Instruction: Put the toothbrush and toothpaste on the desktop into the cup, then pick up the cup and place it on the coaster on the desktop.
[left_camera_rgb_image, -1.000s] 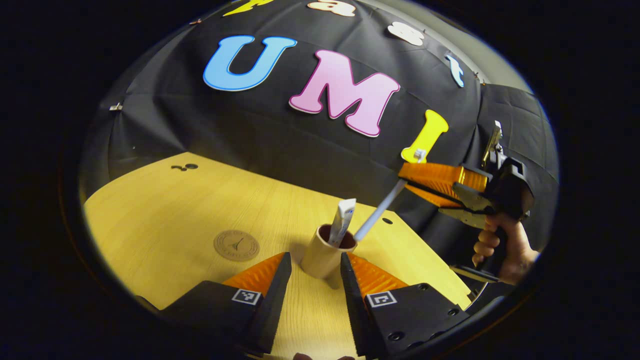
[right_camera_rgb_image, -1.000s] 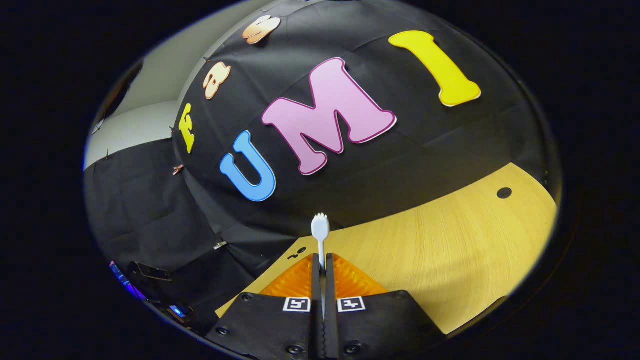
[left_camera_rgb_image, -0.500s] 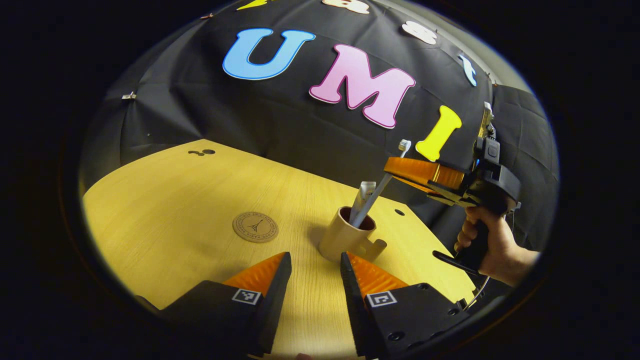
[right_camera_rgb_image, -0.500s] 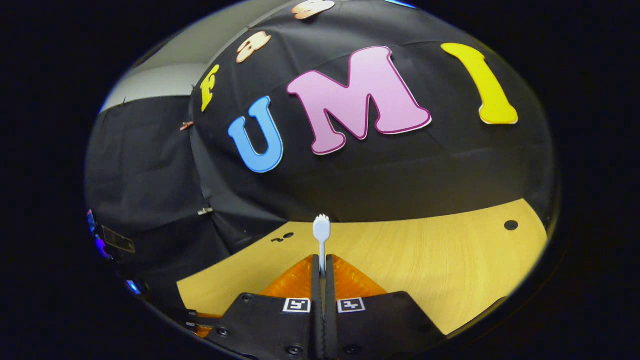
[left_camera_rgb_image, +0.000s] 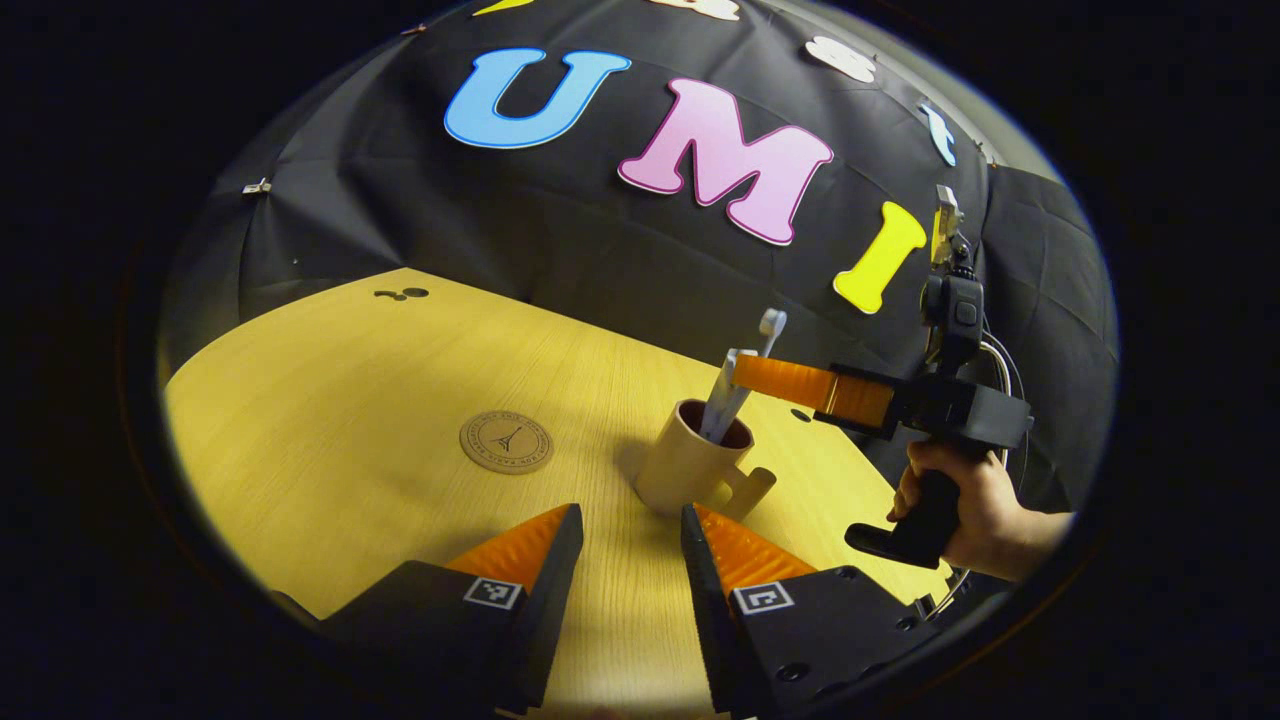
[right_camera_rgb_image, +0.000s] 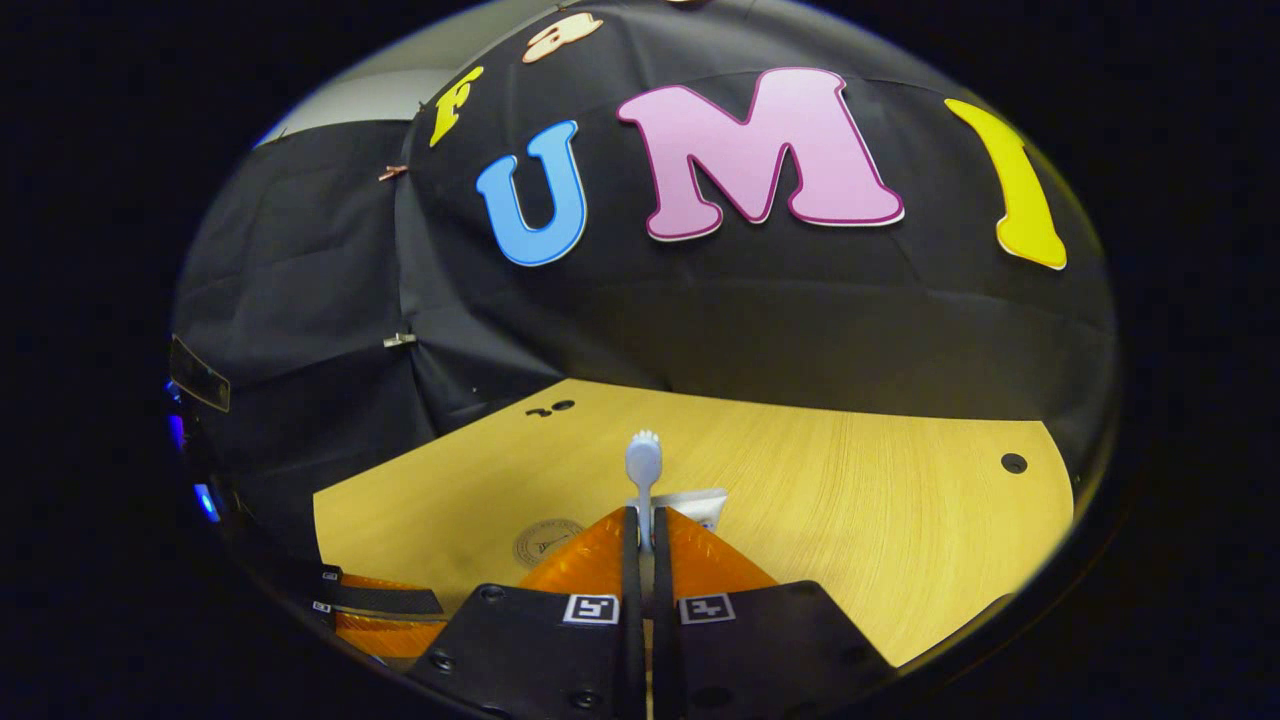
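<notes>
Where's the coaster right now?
In the left gripper view the coaster lies flat on the desktop, left of the cup and apart from it, ahead of the open left gripper.

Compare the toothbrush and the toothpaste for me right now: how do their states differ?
The toothbrush is pinched between the right gripper fingers; the toothpaste stands free, with no gripper on it. The toothbrush is a thin stick ending in a bristled head that rises higher; the toothpaste is a flat, wider tube ending lower. Both are whitish, lean the same way, and have their lower ends inside the cup.
</notes>
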